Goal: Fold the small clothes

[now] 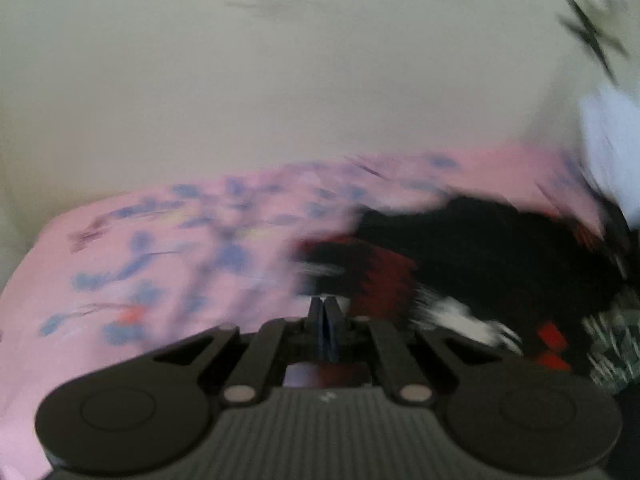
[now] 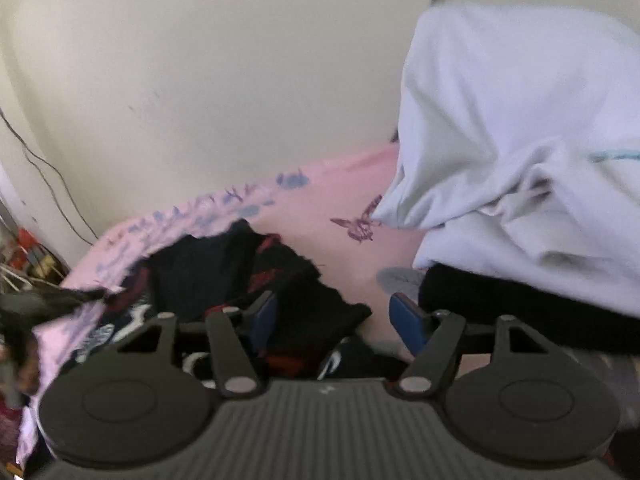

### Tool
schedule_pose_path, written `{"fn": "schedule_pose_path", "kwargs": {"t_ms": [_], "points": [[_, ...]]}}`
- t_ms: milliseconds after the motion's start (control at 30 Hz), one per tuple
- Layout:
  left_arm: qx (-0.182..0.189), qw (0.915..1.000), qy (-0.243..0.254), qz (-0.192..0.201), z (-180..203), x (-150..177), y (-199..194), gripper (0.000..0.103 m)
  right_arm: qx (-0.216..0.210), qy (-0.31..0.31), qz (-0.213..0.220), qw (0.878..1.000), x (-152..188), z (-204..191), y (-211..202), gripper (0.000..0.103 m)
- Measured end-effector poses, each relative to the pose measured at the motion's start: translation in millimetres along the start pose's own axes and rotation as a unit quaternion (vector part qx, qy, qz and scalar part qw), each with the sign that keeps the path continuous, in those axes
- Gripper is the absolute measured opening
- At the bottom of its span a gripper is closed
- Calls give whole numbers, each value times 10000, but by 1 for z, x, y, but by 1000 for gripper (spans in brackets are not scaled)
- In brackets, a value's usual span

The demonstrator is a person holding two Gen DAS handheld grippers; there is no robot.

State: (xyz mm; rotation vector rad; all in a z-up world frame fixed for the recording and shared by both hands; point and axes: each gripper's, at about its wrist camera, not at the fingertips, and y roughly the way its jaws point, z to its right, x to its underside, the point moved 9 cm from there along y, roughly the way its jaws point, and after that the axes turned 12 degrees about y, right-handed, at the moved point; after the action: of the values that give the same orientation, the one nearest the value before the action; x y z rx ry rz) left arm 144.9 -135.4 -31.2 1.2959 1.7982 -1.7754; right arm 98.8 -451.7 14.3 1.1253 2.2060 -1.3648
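Nearest, the left gripper is clenched with nothing visibly between its pads, poised at the near edge of the dark garment; the right gripper is released, straddling a black flap of that garment, which lies crumpled on the pink bedsheet; to fold well, I judge each should take a separate edge and draw the cloth flat first; beyond, a pale pillow leans on the wall.

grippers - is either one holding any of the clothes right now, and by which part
Nothing is held. The left gripper has its jaws shut with no cloth visible between them; the right gripper is open over the black garment.
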Motion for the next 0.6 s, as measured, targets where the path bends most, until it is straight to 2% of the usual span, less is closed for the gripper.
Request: {"fn": "schedule_pose_path", "kwargs": {"t_ms": [100,200,233,267,300,333,400,467,500,533,600], "points": [[-354,9966,-723,166,-59,5,-23,2,-41,-93,-54,9999,-3,-6,16,65],[-204,9974,-622,304,-71,-7,-34,4,-357,-32,-75,9993,-7,-17,20,67],[-92,9982,-515,306,-66,-14,-32,12,-447,67,-109,9989,-9,-20,22,66],[50,9988,-370,303,-57,-22,-30,18,-495,141,-167,9985,-9,-24,25,53],[215,9992,-193,269,-44,-31,-25,33,-515,151,-291,9981,-6,-28,29,35],[361,9992,5,194,-29,-38,-17,48,-440,101,-450,9980,-1,-31,34,2],[468,9984,327,56,-4,-47,1,49,-251,-74,-410,9988,1,-38,34,1],[479,9967,646,-53,16,-52,20,50,-269,-242,-187,9992,0,-45,20,0],[465,9956,799,-128,24,-53,30,54,-293,-240,-65,9993,-3,-48,12,0],[443,9941,939,-317,31,-51,41,60,-307,-245,84,9992,-7,-50,1,0],[394,9904,1033,-831,40,-43,64,60,-329,-280,366,9984,-17,-48,-23,0]]}}
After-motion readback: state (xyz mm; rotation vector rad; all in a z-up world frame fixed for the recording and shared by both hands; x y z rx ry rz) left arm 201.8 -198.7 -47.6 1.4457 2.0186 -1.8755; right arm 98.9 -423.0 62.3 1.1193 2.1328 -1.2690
